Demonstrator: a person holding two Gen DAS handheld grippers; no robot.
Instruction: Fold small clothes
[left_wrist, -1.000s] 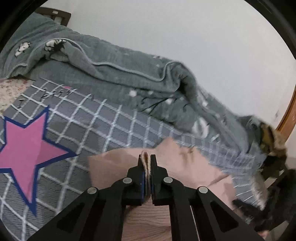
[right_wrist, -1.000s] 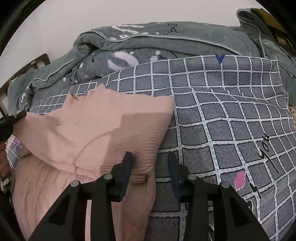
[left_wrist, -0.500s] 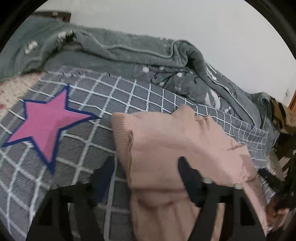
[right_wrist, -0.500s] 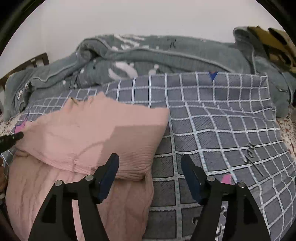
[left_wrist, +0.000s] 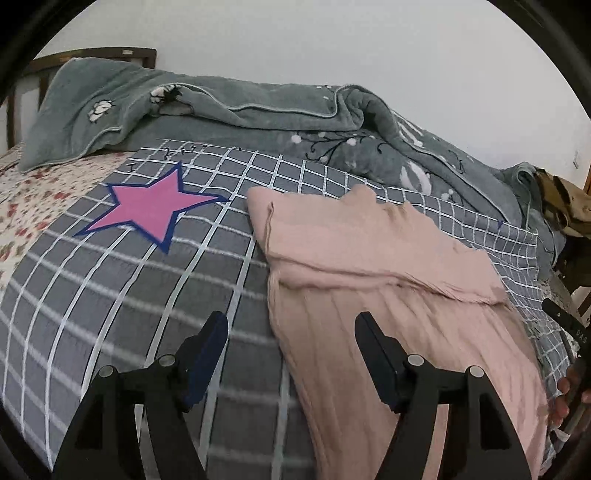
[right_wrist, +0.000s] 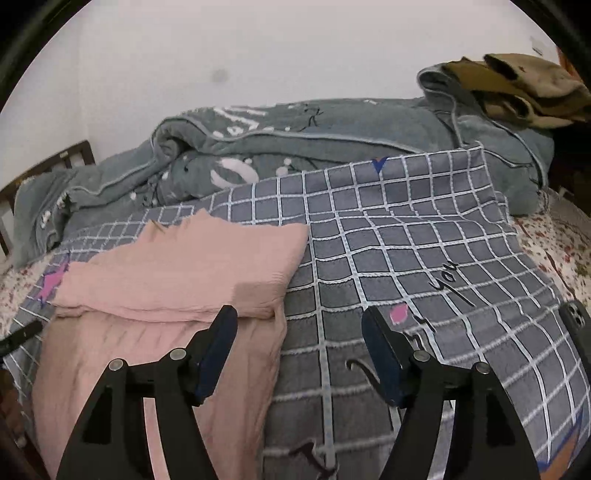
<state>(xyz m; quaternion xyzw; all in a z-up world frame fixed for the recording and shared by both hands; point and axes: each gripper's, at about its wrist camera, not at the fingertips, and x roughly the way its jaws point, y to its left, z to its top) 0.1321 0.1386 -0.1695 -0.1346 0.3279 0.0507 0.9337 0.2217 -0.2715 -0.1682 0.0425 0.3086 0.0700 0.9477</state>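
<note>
My left hand-held gripper (left_wrist: 291, 332) is spread wide with nothing between its jaws. It hangs just above the bed, straddling the left edge of the pink garment (left_wrist: 373, 273): one finger over bare cover, the other over pink cloth.

My right hand-held gripper (right_wrist: 300, 328) is spread wide too, empty. Its left finger sits over the garment's (right_wrist: 177, 280) right edge, its right finger over the cover.

The garment lies flat on the grey checked cover (left_wrist: 110, 295). Its far part is doubled back over the near part, so a thick folded band runs across the middle and a single ribbed layer reaches toward me. A small peak of cloth sticks up at the far edge.

Left of the garment, a pink star (left_wrist: 155, 206) with a dark blue outline is printed on the cover. In the right view, black script (right_wrist: 448, 282) runs across the cover to the right of the garment, and a dark phone (right_wrist: 576, 319) lies near the right rim.

Beyond the cover, a rumpled grey-green blanket (left_wrist: 258, 118) stretches along the wall side of the bed. Floral sheet (left_wrist: 33, 199) shows at the far left. A brown heap of cloth (right_wrist: 517, 86) sits on the blanket's right end. A dark wooden headboard (left_wrist: 92, 55) stands behind, against a white wall (right_wrist: 295, 48).
</note>
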